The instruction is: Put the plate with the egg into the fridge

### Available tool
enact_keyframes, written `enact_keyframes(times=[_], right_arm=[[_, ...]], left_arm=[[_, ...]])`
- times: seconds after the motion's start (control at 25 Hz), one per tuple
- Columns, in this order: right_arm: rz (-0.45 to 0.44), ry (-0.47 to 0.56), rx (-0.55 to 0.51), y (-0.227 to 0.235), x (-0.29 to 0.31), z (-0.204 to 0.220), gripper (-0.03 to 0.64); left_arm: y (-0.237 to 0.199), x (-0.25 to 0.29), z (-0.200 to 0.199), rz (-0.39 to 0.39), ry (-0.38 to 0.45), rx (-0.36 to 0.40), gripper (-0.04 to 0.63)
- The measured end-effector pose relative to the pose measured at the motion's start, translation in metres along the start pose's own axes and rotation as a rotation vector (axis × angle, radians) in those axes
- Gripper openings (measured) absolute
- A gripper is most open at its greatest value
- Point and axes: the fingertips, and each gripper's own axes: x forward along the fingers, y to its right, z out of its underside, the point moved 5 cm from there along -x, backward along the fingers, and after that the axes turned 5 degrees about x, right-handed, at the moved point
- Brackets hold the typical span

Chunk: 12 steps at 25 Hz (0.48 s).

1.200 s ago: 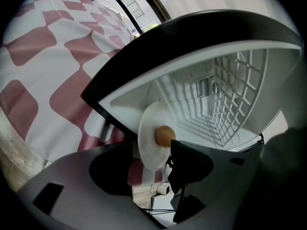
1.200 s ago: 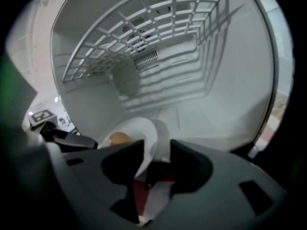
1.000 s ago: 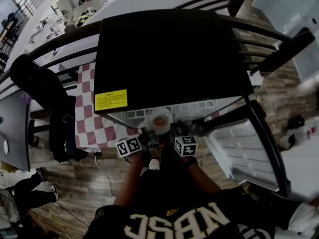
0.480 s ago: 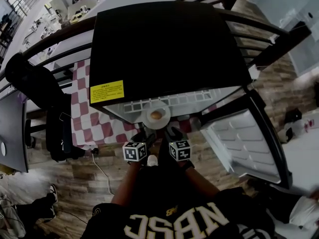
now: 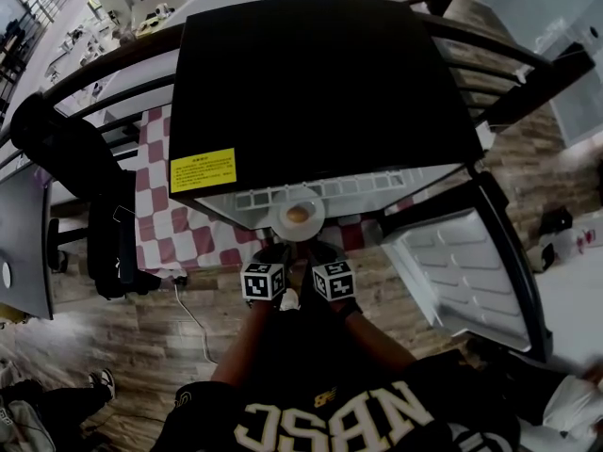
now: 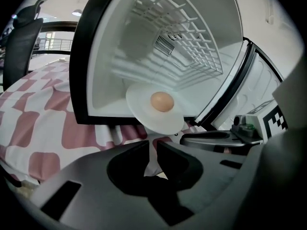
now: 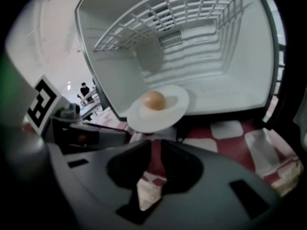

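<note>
White plate point(image 5: 283, 224) w/ egg point(image 5: 298, 215) sits at open fridge's point(image 5: 320, 92) front lip, 12 o'clock of both tongs; left tongs point(image 6: 153, 145) & right tongs point(image 7: 156, 145) narrow, closing, nothing btwn them.

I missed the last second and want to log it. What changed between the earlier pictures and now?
The left gripper and right gripper drew closer together, just short of the plate. Their fingers, wide open before, are closing with nothing between them. Unchanged: the plate with the egg sits at the fridge front edge, door open.
</note>
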Motion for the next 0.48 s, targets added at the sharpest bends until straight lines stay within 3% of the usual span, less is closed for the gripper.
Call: enact_keyframes(times=[0.12,0.48], right_arm=[[-0.012,0.001,-0.009,-0.003,0.002,-0.002,0.060],[-0.033,-0.002,0.001,-0.006,0.006,-0.012,0.046]], left_arm=[[0.000,0.000,-0.003,-0.010,-0.001,0.002,0.044],[0.002,0.005,-0.014,-0.012,-0.002,-0.004,0.035]])
